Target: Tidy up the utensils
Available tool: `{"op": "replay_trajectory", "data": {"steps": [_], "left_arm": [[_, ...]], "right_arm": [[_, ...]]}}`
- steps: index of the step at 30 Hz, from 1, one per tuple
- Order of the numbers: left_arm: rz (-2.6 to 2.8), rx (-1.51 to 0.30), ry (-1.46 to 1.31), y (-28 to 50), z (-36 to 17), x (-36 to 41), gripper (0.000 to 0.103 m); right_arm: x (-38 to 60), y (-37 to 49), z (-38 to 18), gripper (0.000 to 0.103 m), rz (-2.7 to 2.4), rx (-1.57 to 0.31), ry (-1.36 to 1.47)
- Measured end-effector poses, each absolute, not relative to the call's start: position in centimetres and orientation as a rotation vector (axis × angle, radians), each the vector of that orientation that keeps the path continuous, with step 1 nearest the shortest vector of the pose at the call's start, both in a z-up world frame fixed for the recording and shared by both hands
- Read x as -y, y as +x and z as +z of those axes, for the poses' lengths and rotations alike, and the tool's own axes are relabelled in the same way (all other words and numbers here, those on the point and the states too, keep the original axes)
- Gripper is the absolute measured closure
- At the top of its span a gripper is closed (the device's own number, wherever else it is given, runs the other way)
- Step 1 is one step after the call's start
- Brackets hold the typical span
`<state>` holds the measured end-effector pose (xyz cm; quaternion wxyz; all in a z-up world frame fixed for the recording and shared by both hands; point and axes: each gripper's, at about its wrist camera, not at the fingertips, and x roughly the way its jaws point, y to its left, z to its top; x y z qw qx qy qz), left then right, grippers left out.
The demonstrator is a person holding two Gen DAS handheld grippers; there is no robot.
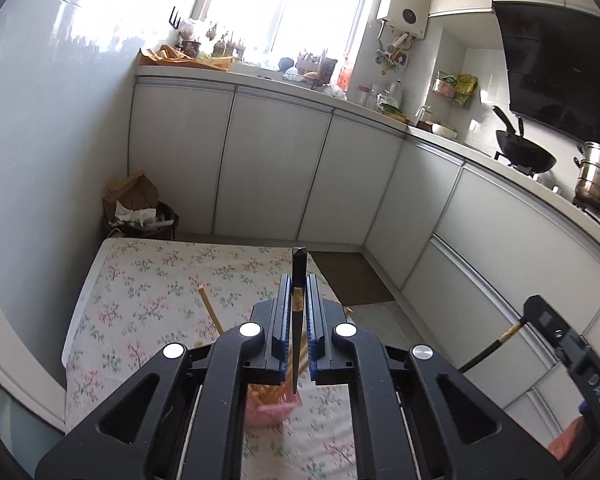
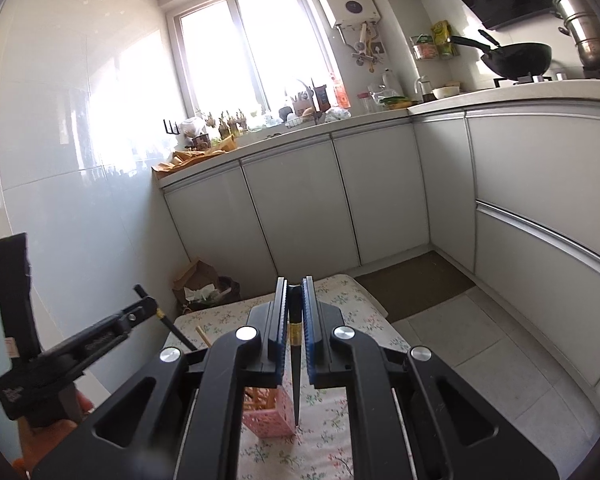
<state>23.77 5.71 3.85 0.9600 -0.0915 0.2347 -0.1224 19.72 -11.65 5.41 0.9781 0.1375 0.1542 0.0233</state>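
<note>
The white kitchen cabinets (image 2: pixel 300 200) are wrapping around the room in front of me, with a black wok (image 2: pixel 518 60) and a steel pot (image 1: pixel 598 182) sitting on the counter to the right. Below me the table with its floral cloth (image 1: pixel 148 288) is spreading out, a bin stuffed with brown paper (image 1: pixel 134 208) standing on the floor past its far left corner.

On the cloth a pink perforated holder (image 2: pixel 268 416) is standing upright, already carrying a bundle of tan wooden chopsticks (image 2: pixel 260 396); one of them is leaning out to the left.

My left gripper (image 1: pixel 299 308) is clamping narrow on a black chopstick (image 1: pixel 299 264), which is running almost upright between the blue pads, its blunt end poking above the fingertips and its thin tip pointing down toward the holder's right side.

My right gripper (image 2: pixel 295 312) is pinching a second black chopstick with a gold band (image 2: pixel 295 334) the same way, its tip hanging just beside the holder's right front corner; whether it is touching I cannot tell.
</note>
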Motion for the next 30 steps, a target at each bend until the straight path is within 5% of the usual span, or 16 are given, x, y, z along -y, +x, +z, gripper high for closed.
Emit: {"op": "replay_trajectory", "data": {"steps": [6, 9, 14, 24, 26, 28, 30], "left_arm": [[-0.214, -0.519, -0.126, 26.2, 0.5, -4.5, 0.095], [-0.198, -0.462, -0.169, 24.7, 0.4, -5.6, 0.085], [-0.113, -0.325, -0.214, 21.7, 2.5, -8.7, 0.053], [0.001, -0.361, -0.196, 22.5, 1.6, -11.8, 0.051], [0.015, -0.349, -0.195, 22.2, 2.0, -12.0, 0.046], [0.034, -0.341, -0.185, 21.9, 2.3, -12.1, 0.045], [0.035, -0.346, -0.186, 21.8, 2.5, -12.0, 0.043]], "right_arm": [[10.1, 22.3, 4.8, 0.095, 0.085, -0.310, 0.291], [8.9, 23.4, 4.3, 0.095, 0.101, -0.306, 0.280], [7.0, 25.3, 3.2, 0.095, 0.116, -0.311, 0.252], [4.7, 28.3, -0.4, 0.095, 0.134, -0.396, 0.251], [4.4, 28.6, -1.0, 0.091, 0.135, -0.412, 0.255], [4.5, 28.5, -0.9, 0.069, 0.137, -0.408, 0.269], [4.8, 27.5, -0.2, 0.067, 0.133, -0.381, 0.277]]}}
